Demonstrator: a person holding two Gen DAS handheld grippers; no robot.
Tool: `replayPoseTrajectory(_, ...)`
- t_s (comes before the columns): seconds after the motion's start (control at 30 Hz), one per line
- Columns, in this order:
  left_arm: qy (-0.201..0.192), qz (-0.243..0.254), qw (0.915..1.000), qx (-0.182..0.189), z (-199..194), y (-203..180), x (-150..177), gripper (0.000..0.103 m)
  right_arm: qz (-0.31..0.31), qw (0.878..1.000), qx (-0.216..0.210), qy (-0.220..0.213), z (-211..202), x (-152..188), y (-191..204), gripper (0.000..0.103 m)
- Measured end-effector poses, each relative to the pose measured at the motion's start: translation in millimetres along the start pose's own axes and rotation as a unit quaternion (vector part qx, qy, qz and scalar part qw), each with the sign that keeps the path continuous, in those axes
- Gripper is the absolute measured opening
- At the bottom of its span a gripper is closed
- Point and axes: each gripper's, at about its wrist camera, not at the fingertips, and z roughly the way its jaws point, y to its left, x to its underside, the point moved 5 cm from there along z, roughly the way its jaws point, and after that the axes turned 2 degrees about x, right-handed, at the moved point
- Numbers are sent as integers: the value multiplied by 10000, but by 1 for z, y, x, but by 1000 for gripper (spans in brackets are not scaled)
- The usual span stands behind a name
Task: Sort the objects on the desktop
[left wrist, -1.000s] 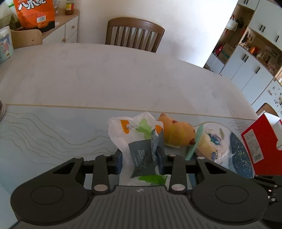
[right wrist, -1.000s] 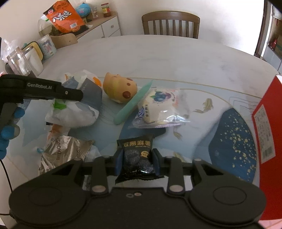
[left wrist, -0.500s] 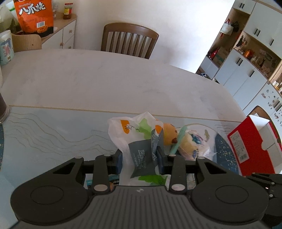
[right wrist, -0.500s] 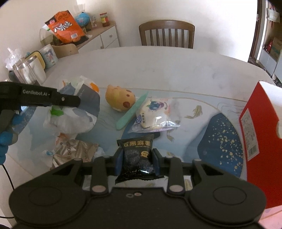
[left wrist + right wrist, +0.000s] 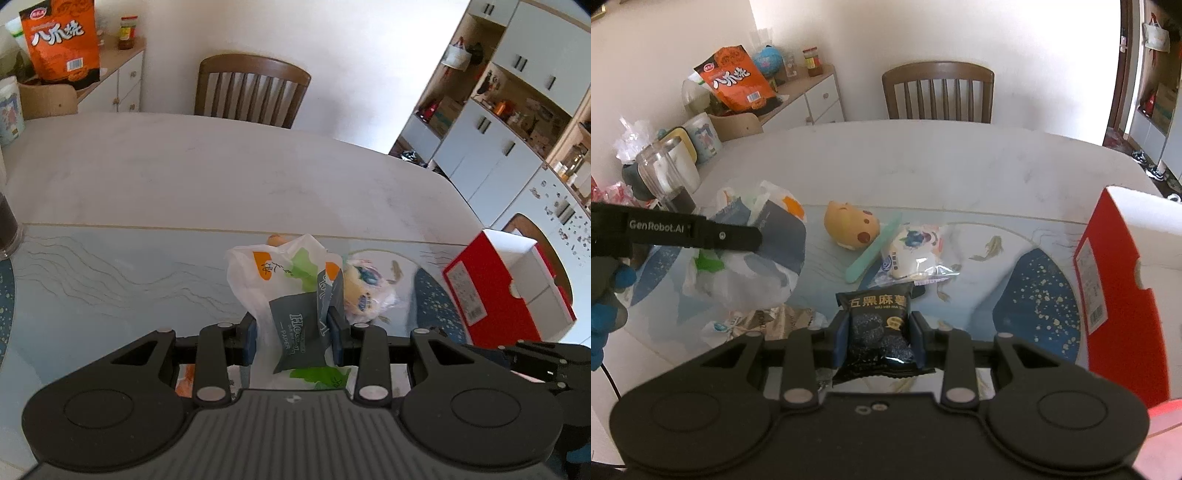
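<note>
Black tongs, two: left (image 5: 291, 338) grips one tissue pack (image 5: 295, 328) (bagged), right (image 5: 881, 338) one snack packet (image 5: 877, 332).

The pale marble table (image 5: 923, 155) carries a glass mat with fish and blue patches. Ahead of the right tool lie a wrapped bun (image 5: 912, 247), a mint-green stick (image 5: 873, 243) touching it, and a yellow toy (image 5: 851, 229); a red box (image 5: 1115, 280) stands to its right, crumpled wrappers (image 5: 768, 319) to its left.

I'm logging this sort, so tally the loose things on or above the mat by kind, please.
Snack packets: 3, black sesame packet, blueberry bun packet, crumpled foil wrapper
Tissue packs: 1
Toys: 1, yellow plush
Green sticks: 1
Total: 6
</note>
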Motion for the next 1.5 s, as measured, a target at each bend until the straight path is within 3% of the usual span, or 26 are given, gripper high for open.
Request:
replayPoseTrajectory(0.87, -36, 687, 9934, 917, -23, -113, -1, 35, 512, 9962, 451, -545, -79, 7, -51, 33)
replayPoseTrajectory(1.5, -43, 1042, 9880, 1140, 0, -200, -3, 35, 736, 9921, 713, -724, -112, 17, -127, 33)
